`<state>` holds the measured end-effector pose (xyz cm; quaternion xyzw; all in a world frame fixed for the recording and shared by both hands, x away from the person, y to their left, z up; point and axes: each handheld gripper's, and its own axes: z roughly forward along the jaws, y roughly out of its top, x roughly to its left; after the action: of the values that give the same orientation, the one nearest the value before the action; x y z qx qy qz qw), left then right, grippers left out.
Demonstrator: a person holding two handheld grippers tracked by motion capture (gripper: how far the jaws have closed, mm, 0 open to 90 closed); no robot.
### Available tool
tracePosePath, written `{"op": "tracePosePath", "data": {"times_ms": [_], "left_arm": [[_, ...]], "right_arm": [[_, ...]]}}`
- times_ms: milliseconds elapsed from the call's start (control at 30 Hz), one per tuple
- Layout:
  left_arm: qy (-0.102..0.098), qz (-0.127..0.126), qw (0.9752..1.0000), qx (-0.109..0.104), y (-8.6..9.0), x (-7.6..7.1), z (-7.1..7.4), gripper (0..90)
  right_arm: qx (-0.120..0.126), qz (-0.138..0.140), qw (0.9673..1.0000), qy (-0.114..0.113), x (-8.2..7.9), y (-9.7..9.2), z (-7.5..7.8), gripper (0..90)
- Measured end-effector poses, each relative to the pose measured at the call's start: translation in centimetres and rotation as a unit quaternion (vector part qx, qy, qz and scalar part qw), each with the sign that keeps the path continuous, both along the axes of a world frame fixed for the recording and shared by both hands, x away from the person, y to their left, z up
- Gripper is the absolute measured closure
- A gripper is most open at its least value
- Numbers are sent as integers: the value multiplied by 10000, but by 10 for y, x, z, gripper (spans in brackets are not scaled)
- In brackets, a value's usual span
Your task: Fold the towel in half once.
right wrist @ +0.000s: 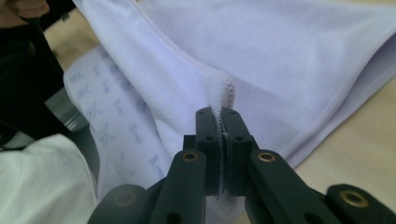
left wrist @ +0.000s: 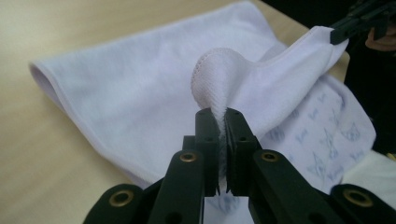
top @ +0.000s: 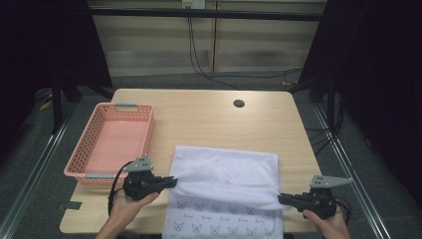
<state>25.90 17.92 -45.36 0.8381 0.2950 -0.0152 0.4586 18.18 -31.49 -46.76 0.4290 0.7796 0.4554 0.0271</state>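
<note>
- Beside the pink basket [top: 117, 142], on its right, the white towel [top: 224, 174] lies on the wooden table [top: 209, 114], and its near part hangs toward you over the table edge.
- You are in the middle of folding it, as I judge: the far half lies flat with the plain side up, and the near strip with small blue cat prints is not yet covered.
- Your left gripper [top: 171, 182], just in front of the basket's near corner, has its jaws closed tight on one hemmed corner of the towel; the stitched edge stands up between the pads in the left gripper view.
- Your right gripper [top: 281, 199], well away from the basket at the towel's other side, is also clamped on a hemmed corner, with no gap between the jaws.
- What is left, I think: lay the held edge down so the fold is even, release both corners, perhaps fold once more, and then the towel may go into the basket, which holds nothing.
</note>
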Motion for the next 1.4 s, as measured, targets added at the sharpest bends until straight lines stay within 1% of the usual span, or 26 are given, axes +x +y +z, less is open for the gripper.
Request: {"op": "tracePosePath", "data": {"times_ms": [33, 100, 133, 167, 267, 300, 333, 367, 433, 467, 533, 600, 633, 700, 767, 800, 833, 933, 1033, 1067, 1100, 1133, 1167, 1233, 1267, 1400], "left_arm": [[36, -29, 9999, 141, -1, -3, -6, 859], [157, -129, 9996, 178, -1, -6, -15, 858], [223, -123, 9995, 178, -2, -7, -20, 858], [357, -156, 9990, 230, -3, -7, -27, 858], [427, -365, 9972, 503, -9, -5, -33, 858], [503, -292, 9964, 618, -11, -4, -36, 858], [510, -320, 9956, 718, -13, -3, -38, 858], [507, -322, 9950, 796, -14, -3, -39, 859], [594, -252, 9951, 755, -13, 1, -40, 859], [560, -177, 9957, 712, -14, 4, -41, 860], [525, -71, 9964, 663, -15, 10, -43, 861], [508, -45, 9967, 638, -17, 17, -43, 863], [414, 39, 9967, 700, -19, 22, -43, 863], [335, 176, 9967, 725, -24, 33, -43, 864], [398, 254, 9967, 656, -27, 47, -44, 864], [318, 280, 9968, 678, -28, 53, -45, 864], [284, 285, 9967, 707, -30, 58, -45, 864], [178, 425, 9962, 736, -34, 70, -45, 864], [158, 519, 9957, 751, -37, 83, -46, 863], [134, 547, 9960, 699, -38, 87, -47, 864], [174, 562, 9959, 690, -38, 94, -47, 863], [171, 596, 9951, 773, -39, 99, -46, 863], [235, 641, 9946, 777, -41, 102, -46, 863], [144, 701, 9933, 902, -46, 106, -44, 863], [93, 743, 9930, 910, -48, 109, -45, 863], [183, 831, 9935, 758, -47, 120, -47, 863]], "right_arm": [[-47, -1, 10000, 50, -2, 1, -3, 870], [-140, 30, 9997, 198, -3, 3, -8, 870], [-173, 46, 9995, 247, -3, 5, -10, 870], [-256, 83, 9991, 328, -2, 8, -12, 870], [-553, 197, 9972, 467, 4, 15, -19, 869], [-543, 222, 9970, 506, 6, 16, -21, 869], [-650, 246, 9960, 570, 8, 17, -23, 869], [-671, 250, 9956, 609, 9, 18, -25, 870], [-698, 241, 9955, 589, 13, 18, -26, 872], [-694, 218, 9956, 593, 15, 17, -26, 873], [-786, 90, 9957, 481, 22, 14, -26, 874], [-860, -20, 9954, 424, 31, 12, -26, 874], [-898, -49, 9951, 415, 35, 11, -25, 874], [-951, -132, 9947, 355, 46, 9, -26, 873], [-956, -199, 9947, 323, 58, 8, -26, 873], [-943, -233, 9948, 297, 65, 6, -27, 873], [-954, -217, 9949, 252, 71, 4, -27, 873], [-900, -319, 9951, 265, 86, 1, -28, 873], [-872, -392, 9951, 232, 105, -1, -30, 873], [-840, -456, 9952, 229, 112, -2, -31, 873], [-833, -476, 9951, 233, 118, -3, -31, 872], [-849, -461, 9951, 216, 125, -4, -31, 872], [-788, -473, 9955, 224, 130, -5, -32, 871], [-772, -566, 9951, 234, 140, -6, -33, 871], [-801, -632, 9945, 223, 147, -6, -33, 872], [-890, -716, 9933, 174, 163, -7, -33, 872]]}}
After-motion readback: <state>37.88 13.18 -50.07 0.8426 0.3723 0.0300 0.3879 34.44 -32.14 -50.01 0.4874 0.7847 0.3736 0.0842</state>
